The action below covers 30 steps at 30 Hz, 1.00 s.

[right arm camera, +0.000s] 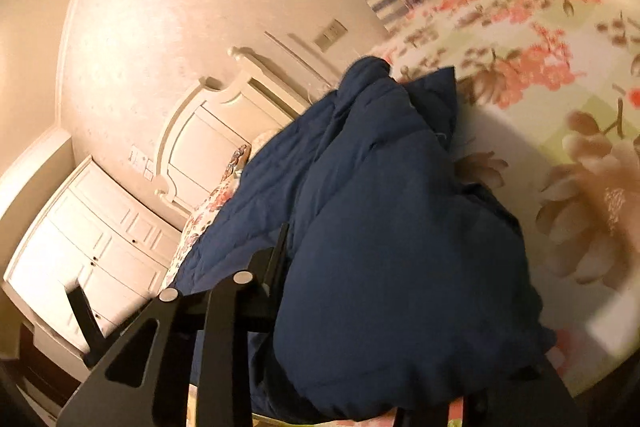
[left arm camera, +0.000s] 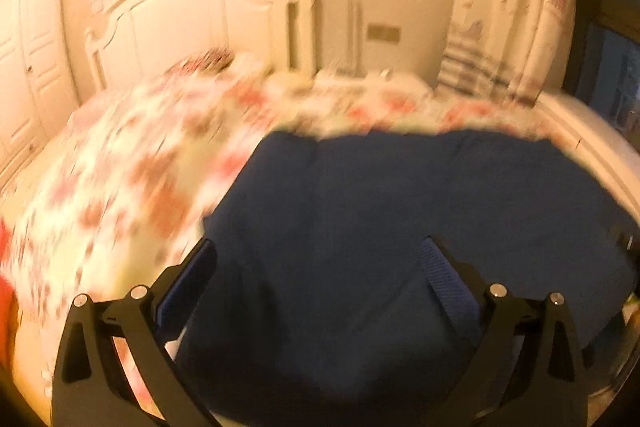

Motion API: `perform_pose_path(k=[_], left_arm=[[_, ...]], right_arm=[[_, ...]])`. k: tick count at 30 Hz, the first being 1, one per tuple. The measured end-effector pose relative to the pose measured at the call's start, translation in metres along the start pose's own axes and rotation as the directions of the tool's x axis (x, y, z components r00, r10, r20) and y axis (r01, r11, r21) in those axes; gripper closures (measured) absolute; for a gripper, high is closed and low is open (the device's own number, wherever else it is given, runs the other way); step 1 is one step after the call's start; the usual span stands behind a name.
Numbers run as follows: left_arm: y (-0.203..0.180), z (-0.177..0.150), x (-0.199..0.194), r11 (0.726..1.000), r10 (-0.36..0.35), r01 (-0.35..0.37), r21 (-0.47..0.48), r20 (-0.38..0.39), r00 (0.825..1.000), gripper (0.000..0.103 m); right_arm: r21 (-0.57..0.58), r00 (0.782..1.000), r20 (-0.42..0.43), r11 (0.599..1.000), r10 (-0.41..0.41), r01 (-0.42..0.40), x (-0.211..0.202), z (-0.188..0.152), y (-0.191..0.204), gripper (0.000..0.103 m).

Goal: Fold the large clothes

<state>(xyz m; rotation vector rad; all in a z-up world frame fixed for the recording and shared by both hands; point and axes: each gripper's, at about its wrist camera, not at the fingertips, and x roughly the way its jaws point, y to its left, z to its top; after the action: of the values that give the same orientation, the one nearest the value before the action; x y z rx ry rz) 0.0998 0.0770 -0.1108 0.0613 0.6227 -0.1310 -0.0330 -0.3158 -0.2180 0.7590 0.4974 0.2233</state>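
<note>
While spread across the near part of the bed (left arm camera: 120, 163), takes up most of the left wrist view: a dark blue padded garment (left arm camera: 400, 211), quilted in channels, lying on a floral bedspread (right arm camera: 540, 75) with a white headboard (left arm camera: 180, 19) and a wardrobe (right arm camera: 92, 247) beyond.

Left gripper (left arm camera: 316, 267): spread wide, hovering above the blue fabric, nothing pinched between its fingers (left arm camera: 188, 287).

Right gripper (right arm camera: 360, 267): one finger (right arm camera: 276, 259) visible at the edge of a raised, bunched fold of the padded garment; the other finger hidden under cloth. Probably clamped on that fold, but cannot tell for sure.

Likely handling: soft, puffy and springy, light for its bulk, prone to sliding on itself and ballooning back after a fold. Little risk of damage, more of slipping out if only the outer shell is nipped.

Best taken at a hem or a stitched seam, with both layers and the filling gathered deep between the fingers, then pressed flat once laid over. Far edge near the bedspread's middle looks like a sensible hold for the free gripper.
</note>
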Motion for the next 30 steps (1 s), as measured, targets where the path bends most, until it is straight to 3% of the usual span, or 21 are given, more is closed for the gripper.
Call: perform_pose_path(k=[3,5,9,11,13,16,19,22,24,25,27,29,30], left_arm=[[-0.047,0.044,0.038,0.995,0.049,-0.049,0.087,-0.005,0.999,0.002],[-0.081,0.068,0.087,0.984,0.095,-0.084,0.156,-0.060,0.994,0.002],[-0.127,0.084,0.176,0.953,0.197,-0.146,0.265,-0.175,0.965,0.003],[-0.144,0.088,0.202,0.929,0.244,-0.172,0.327,-0.193,0.950,0.002],[-0.145,0.087,0.211,0.922,0.260,-0.175,0.346,-0.219,0.940,0.002],[-0.133,0.085,0.194,0.942,0.208,-0.138,0.305,-0.212,0.955,0.005],[-0.123,0.066,0.132,0.963,0.103,-0.060,0.263,-0.152,0.983,0.008],[-0.121,0.020,0.061,0.948,0.050,-0.030,0.317,-0.054,0.997,0.006],[-0.124,-0.029,0.028,0.923,-0.009,0.037,0.383,-0.073,0.997,0.003],[-0.124,-0.050,0.017,0.916,-0.004,0.026,0.399,-0.056,0.998,0.003],[-0.112,-0.085,-0.005,0.931,-0.005,0.015,0.366,-0.027,1.000,0.003],[-0.086,-0.109,-0.022,0.953,-0.078,0.096,0.288,-0.073,0.994,0.003],[-0.077,-0.113,-0.026,0.950,-0.119,0.143,0.277,-0.101,0.988,0.003]], right_arm=[[-0.061,1.000,0.016,0.998,0.002,-0.001,-0.005,0.000,0.014,0.062],[-0.097,1.000,0.022,0.995,-0.007,0.009,-0.009,0.001,0.020,0.062],[-0.156,0.999,0.022,0.987,-0.046,0.049,-0.010,0.002,0.030,0.062],[-0.189,0.997,0.020,0.979,-0.070,0.073,-0.008,0.003,0.034,0.062],[-0.208,0.996,0.023,0.974,-0.083,0.086,-0.007,0.005,0.038,0.062],[-0.259,0.995,0.030,0.960,-0.100,0.105,-0.006,0.009,0.050,0.062],[-0.323,0.991,0.048,0.937,-0.122,0.131,-0.008,0.009,0.066,0.062],[-0.381,0.989,0.076,0.913,-0.129,0.149,-0.010,0.009,0.087,0.062],[-0.415,0.987,0.093,0.896,-0.128,0.155,-0.009,0.011,0.103,0.062],[-0.437,0.989,0.096,0.887,-0.117,0.147,-0.007,0.012,0.114,0.062],[-0.499,0.991,0.096,0.857,-0.097,0.132,-0.001,0.012,0.139,0.062],[-0.585,0.991,0.107,0.801,-0.077,0.126,0.007,0.004,0.172,0.062],[-0.621,0.992,0.111,0.774,-0.067,0.122,0.010,0.000,0.187,0.062]])
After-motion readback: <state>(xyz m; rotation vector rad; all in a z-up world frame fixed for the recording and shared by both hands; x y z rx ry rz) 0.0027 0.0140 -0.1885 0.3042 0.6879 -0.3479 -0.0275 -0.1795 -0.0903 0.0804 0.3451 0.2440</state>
